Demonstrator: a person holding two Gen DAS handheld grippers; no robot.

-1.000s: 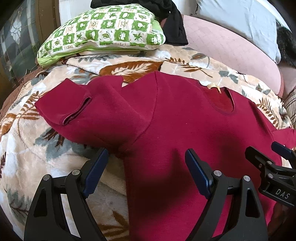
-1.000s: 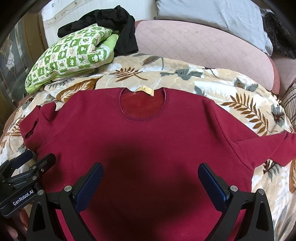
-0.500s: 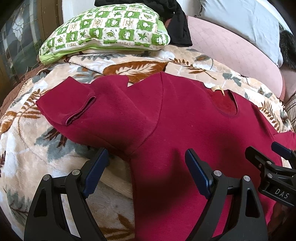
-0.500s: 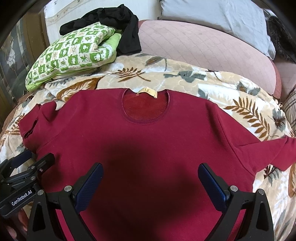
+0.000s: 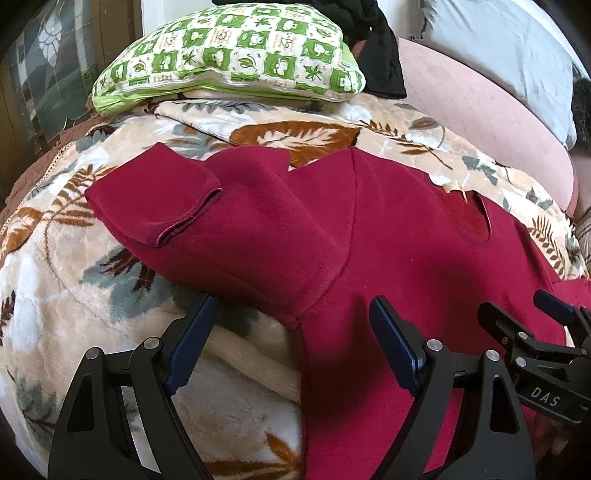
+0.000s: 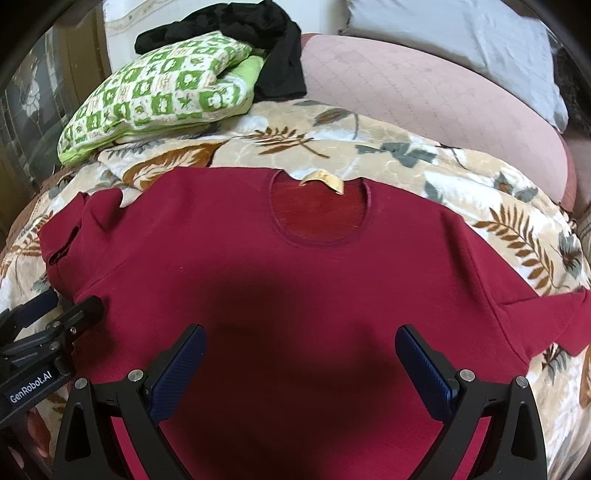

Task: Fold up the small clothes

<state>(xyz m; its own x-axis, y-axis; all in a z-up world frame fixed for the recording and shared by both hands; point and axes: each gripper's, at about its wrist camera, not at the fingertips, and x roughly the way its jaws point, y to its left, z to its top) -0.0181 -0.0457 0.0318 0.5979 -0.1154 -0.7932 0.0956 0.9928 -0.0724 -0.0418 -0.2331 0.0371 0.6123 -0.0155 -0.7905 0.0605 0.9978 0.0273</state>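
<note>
While both tools hang spread wide with nothing between their pads, the views have crept closer to the garment over the last second. Left tool (image 5: 291, 347): fingers fully apart, straddling the sweater's left side edge just below the armpit, one finger over bare blanket, the other over red cloth. No contact that I can confirm. Right tool (image 6: 299, 365): equally wide, poised above the middle of the chest, its shadow dark on the fabric. Each tool shows at the edge of the other's view.

Red sweater (image 6: 310, 280) lies face up and flat on the leaf-print blanket (image 5: 110, 295) that covers the bed, neck hole and tan label (image 6: 325, 180) at the far side. Compared with a second back, it fills more of both frames; the sweater itself has not shifted, no crease is new. Left sleeve (image 5: 177, 206) is bunched and doubled over, cuff opening toward the camera; right sleeve (image 6: 554, 321) runs out to the far right, partly cut off.

Reading: an approach, not yet a grasp. Folding proper has not begun. The crumpled left sleeve probably wants straightening or folding in first.

Farther off: green checked pillow (image 5: 229, 55), a black garment (image 6: 258, 48) heaped behind it, a pink quilted cushion (image 6: 424, 92), a grey pillow (image 6: 461, 33) beyond.
</note>
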